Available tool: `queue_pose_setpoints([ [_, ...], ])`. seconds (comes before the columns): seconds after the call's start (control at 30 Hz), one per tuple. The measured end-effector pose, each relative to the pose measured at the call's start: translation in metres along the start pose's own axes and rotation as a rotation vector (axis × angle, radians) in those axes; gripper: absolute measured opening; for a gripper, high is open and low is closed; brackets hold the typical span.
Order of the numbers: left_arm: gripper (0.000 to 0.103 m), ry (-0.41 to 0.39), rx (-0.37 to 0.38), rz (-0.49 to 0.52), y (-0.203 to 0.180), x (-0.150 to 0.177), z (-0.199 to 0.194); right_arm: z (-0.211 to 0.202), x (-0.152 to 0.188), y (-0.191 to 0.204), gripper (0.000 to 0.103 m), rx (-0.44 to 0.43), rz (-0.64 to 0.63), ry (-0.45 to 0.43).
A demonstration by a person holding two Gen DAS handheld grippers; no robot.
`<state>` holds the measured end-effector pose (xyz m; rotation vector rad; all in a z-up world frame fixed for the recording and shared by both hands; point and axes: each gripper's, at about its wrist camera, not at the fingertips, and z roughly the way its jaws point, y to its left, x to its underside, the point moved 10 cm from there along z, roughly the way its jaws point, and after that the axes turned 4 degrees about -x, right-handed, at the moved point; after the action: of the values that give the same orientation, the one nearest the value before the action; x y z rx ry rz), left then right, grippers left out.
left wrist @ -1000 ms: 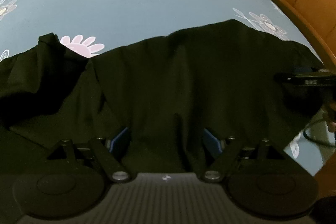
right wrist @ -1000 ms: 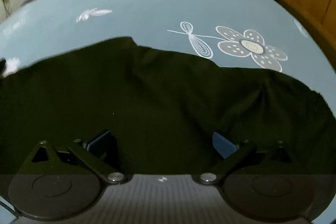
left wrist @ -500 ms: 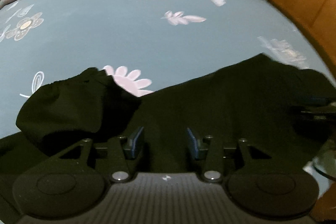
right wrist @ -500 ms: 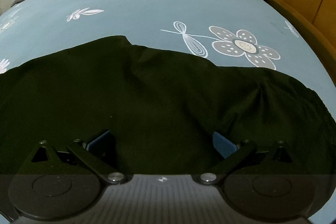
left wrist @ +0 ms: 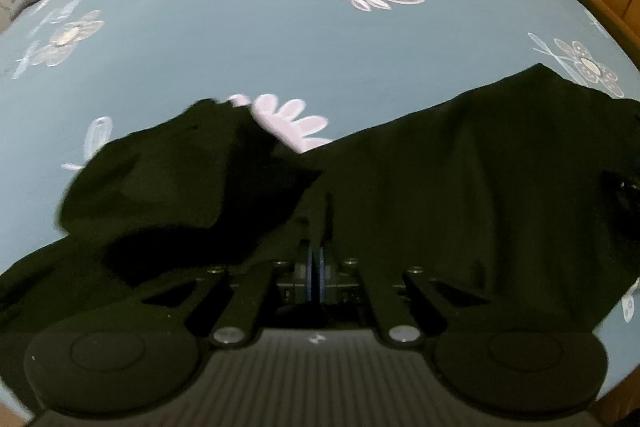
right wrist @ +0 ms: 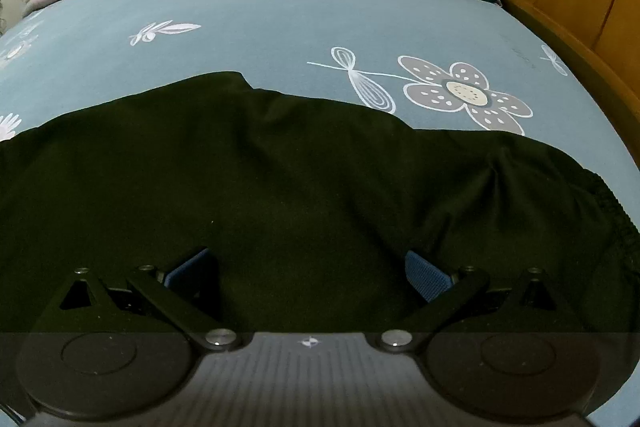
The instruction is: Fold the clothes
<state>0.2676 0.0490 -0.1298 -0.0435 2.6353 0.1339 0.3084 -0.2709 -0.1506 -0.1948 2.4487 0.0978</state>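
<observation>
No readable brand or writing anywhere. The black garment (left wrist: 440,187), matte and soft with a ribbed elastic edge, lies rumpled on the blue floral bedsheet (left wrist: 280,39). The left gripper (left wrist: 315,267) has just clamped its jaws on a fold of it. The right gripper (right wrist: 312,267) hovers over the garment, jaws wide apart, gripping nothing.

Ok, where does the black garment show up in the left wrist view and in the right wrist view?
Left wrist: the black garment fills the lower middle and right, a rumpled flap at left; the left claw is shut on a fold.
Right wrist: the garment spans the lower half, between the open right claw pads.
Shared landmark: the grey spotted flower printed on the bedsheet.
</observation>
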Motion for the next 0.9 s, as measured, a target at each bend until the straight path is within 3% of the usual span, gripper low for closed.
queue_pose_setpoints([
  [0.27,0.003,0.115,-0.070,-0.058,0.033,0.053,-0.015,0.000,0.000,0.001,0.103,-0.008,-0.015,0.013],
  [0.47,0.013,0.158,-0.097,-0.111,0.046,0.078,-0.021,0.000,0.001,0.002,0.103,-0.017,-0.028,0.023],
  [0.57,0.023,0.158,-0.109,-0.124,0.049,0.077,-0.025,0.000,0.001,0.002,0.103,-0.018,-0.030,0.025],
  [0.7,0.026,0.114,-0.126,-0.107,0.041,0.059,-0.034,0.000,0.001,0.003,0.103,-0.023,-0.036,0.027],
  [0.8,0.047,0.055,-0.116,-0.054,0.025,0.036,-0.040,0.001,0.000,0.003,0.103,-0.026,-0.040,0.028],
  [0.9,0.049,0.044,-0.106,0.010,0.007,0.023,-0.029,0.000,0.000,0.003,0.103,-0.026,-0.042,0.029],
])
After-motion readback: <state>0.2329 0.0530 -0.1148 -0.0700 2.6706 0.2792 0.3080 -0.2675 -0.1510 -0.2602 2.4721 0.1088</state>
